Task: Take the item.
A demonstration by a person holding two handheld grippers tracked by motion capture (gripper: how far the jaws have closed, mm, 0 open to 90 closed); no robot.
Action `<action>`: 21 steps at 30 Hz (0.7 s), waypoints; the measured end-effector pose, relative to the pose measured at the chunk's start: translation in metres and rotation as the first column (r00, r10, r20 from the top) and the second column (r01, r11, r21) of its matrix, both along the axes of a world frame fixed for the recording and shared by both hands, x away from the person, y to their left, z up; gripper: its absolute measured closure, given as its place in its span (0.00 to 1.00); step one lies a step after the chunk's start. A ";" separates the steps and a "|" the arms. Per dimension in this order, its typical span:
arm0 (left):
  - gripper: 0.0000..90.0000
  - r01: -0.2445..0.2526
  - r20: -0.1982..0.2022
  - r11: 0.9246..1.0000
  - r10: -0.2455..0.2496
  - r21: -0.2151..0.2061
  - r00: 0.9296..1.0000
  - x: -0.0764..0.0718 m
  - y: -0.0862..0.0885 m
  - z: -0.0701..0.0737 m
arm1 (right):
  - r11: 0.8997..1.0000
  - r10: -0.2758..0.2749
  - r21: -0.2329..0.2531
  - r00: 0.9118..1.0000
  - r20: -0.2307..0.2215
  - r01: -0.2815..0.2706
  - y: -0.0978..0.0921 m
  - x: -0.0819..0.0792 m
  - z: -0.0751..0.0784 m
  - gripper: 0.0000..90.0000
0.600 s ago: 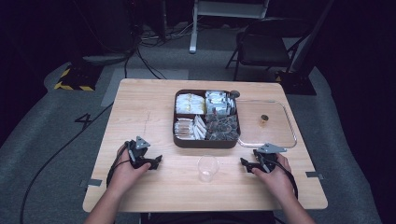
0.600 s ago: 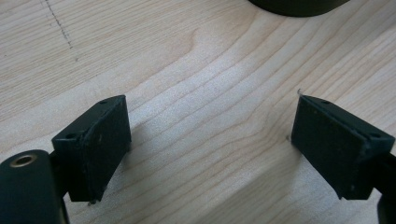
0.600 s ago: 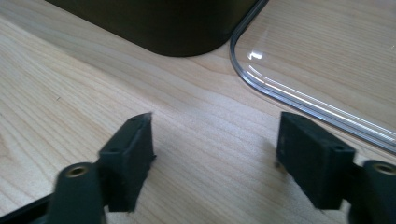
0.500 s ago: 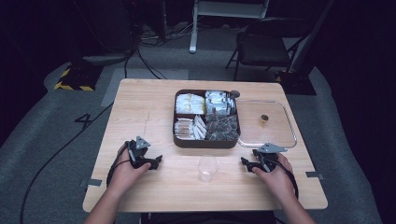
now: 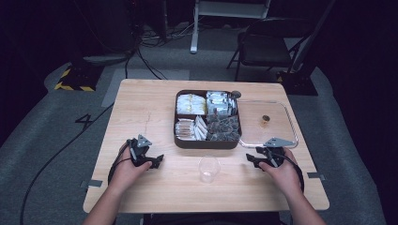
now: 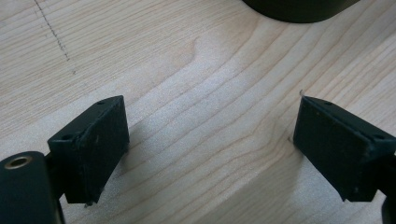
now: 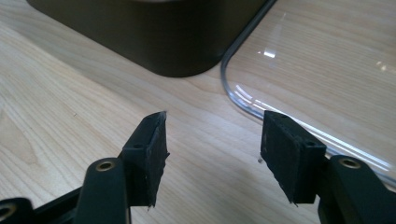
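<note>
Here, clear cup (image 5: 208, 168) upright, mouth up, between left gripper (image 5: 157, 161), right gripper (image 5: 249, 160).

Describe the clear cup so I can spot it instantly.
Find the wooden table, then the dark compartment tray at its middle. The clear plastic cup stands alone just in front of it, between the two grippers, upright and see-through, unlike the flat clear lid.

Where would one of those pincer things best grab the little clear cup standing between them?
Probably at the rim. The clear cup stands upright, mouth up, on bare table, so one jaw could slip inside and one outside its thin wall, coming from above. The left gripper and right gripper both rest open at about equal distance, so either side looks workable.
</note>
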State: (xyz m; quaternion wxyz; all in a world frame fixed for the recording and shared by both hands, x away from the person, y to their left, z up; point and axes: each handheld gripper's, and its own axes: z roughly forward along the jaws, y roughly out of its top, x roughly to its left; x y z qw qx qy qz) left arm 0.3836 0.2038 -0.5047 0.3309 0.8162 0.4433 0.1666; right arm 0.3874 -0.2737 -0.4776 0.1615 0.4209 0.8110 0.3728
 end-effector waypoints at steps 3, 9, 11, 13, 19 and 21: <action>0.12 -0.003 -0.002 1.000 0.003 0.000 1.000 0.001 -0.001 0.000 | 1.000 0.007 0.015 1.000 0.010 -0.007 -0.004 0.003 0.007 0.46; 0.12 -0.004 0.000 1.000 0.004 0.000 1.000 0.002 -0.002 0.000 | 0.998 0.048 0.040 0.998 0.038 -0.049 -0.009 0.015 0.029 0.47; 0.13 -0.011 0.001 1.000 0.011 0.000 1.000 0.000 -0.001 0.000 | 0.997 0.053 0.059 0.998 0.041 -0.055 -0.011 0.018 0.039 0.47; 0.13 -0.014 0.004 1.000 0.014 -0.002 1.000 -0.001 -0.001 0.000 | 0.996 0.057 0.072 0.997 0.048 -0.061 -0.013 0.021 0.047 0.47; 0.14 -0.012 0.002 1.000 0.012 0.002 1.000 -0.002 0.000 0.000 | 0.990 0.105 0.087 0.991 0.083 -0.113 -0.021 0.031 0.070 0.47; 0.14 -0.012 0.001 1.000 0.012 0.000 1.000 -0.002 0.000 0.000 | 0.989 0.114 0.087 0.989 0.095 -0.123 -0.024 0.034 0.077 0.48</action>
